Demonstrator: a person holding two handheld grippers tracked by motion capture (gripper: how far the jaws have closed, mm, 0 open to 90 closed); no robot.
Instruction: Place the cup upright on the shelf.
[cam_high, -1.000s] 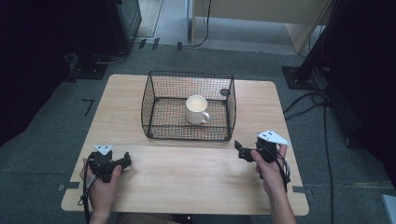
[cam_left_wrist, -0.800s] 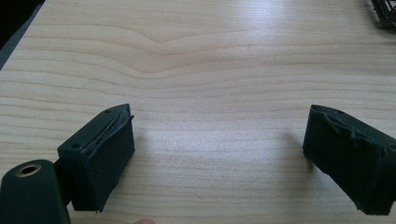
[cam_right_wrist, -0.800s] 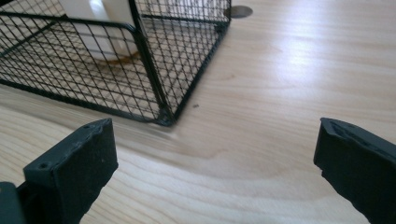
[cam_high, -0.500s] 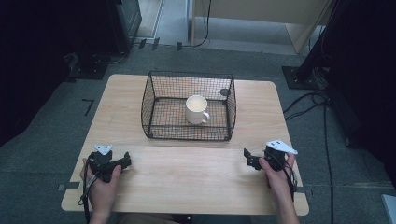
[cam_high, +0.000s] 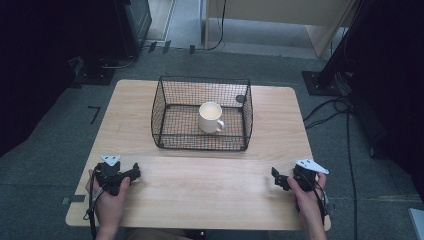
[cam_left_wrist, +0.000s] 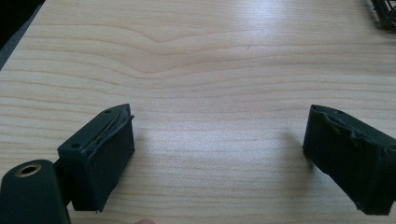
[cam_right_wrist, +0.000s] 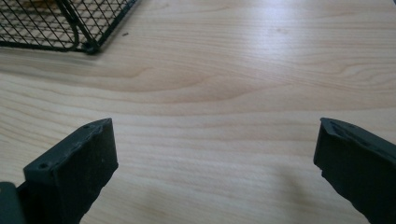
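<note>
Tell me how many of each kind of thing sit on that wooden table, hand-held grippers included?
Black wire basket: 1
White mug, upright inside the basket: 1
Grippers, both open and empty: 2, the left gripper and the right gripper
Total: 4

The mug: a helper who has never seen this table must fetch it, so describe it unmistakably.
On the wooden table stands a black wire basket. Inside it, right of centre, the mug stands upright. It is cream-white, with its handle toward the near right.
</note>
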